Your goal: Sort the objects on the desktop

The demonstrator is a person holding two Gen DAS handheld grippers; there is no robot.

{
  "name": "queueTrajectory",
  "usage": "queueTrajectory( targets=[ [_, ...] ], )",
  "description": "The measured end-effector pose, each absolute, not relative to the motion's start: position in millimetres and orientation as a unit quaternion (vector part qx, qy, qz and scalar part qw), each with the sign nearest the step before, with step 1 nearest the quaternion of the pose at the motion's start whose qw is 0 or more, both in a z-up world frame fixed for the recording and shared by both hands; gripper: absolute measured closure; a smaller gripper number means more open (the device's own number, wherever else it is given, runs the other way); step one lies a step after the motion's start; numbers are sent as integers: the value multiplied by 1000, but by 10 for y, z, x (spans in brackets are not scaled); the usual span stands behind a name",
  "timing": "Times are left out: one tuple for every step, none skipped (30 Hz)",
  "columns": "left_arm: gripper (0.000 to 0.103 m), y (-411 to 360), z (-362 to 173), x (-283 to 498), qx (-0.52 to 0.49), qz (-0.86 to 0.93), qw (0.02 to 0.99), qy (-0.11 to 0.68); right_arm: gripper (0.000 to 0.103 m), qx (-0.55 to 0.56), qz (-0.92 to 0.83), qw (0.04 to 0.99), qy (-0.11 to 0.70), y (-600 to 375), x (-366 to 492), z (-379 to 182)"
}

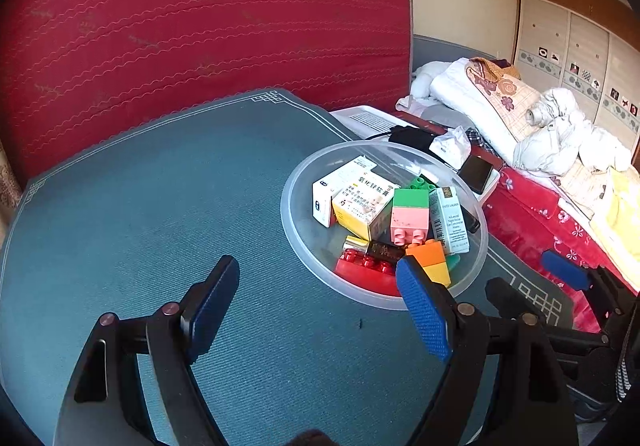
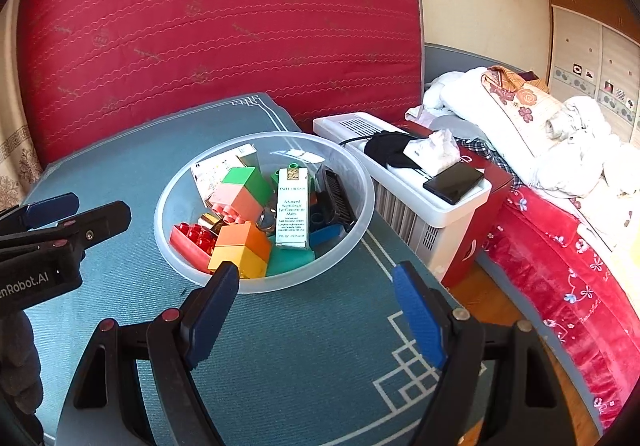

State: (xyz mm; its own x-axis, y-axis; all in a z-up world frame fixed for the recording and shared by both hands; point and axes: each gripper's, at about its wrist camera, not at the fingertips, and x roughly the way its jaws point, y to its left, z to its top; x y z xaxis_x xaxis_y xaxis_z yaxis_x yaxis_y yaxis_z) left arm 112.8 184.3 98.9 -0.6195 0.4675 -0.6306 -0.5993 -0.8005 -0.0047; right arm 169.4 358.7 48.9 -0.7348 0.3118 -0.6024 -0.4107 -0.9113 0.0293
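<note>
a clear plastic bowl (image 2: 264, 282) sits on a table covered with a blue-green cloth (image 2: 304, 358), near the table's right edge and toward its far side. all the small things in sight lie inside the bowl. a pink and green block (image 2: 244, 192) leans near the middle, an orange and yellow block (image 2: 242, 248) rests against the near wall, and a red studded block (image 2: 192, 240) lies flat at the near left. a tall white cosmetics box (image 2: 293, 208) lies tilted among them, with a teal block (image 2: 290, 260) under its near end. a yellow and white medicine box (image 1: 366, 204) and a smaller white box (image 1: 328, 192) sit at the far left of the bowl. a dark grated thing at the right wall is too hidden to name.

the left gripper (image 1: 320, 300) hangs over bare cloth on the near left of the bowl, its fingers spread apart with nothing between them; its right blue pad (image 1: 424, 310) overlaps the bowl's near rim in the view. the right gripper (image 2: 316, 304) hangs just short of the bowl's near rim, jaws likewise released and empty.

beyond the table's right edge stands a white heater (image 2: 404, 206) with a dark phone (image 2: 454, 182) on top, and past it a bed with red bedding (image 2: 560, 266). a red mattress (image 2: 220, 26) stands upright behind the table's far edge.
</note>
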Motion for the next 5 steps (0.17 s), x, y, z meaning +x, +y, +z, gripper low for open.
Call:
queueTrajectory(
  targets=[
    [19,1845,993,1132,-316,894,301,103,20,-310,927,194,81,3592,1685,474],
    [19,1845,995,1138,-313,895,301,103,20,-313,926,193,82,3598,1677,459],
    [19,1843,994,1144,-309,897,299,104,20,-315,926,192,83,3602,1670,447],
    [19,1844,992,1148,-306,898,297,106,20,-316,925,191,84,3601,1670,439],
    [19,1847,986,1145,-305,899,294,110,20,-317,926,190,83,3594,1670,438]
  ],
)
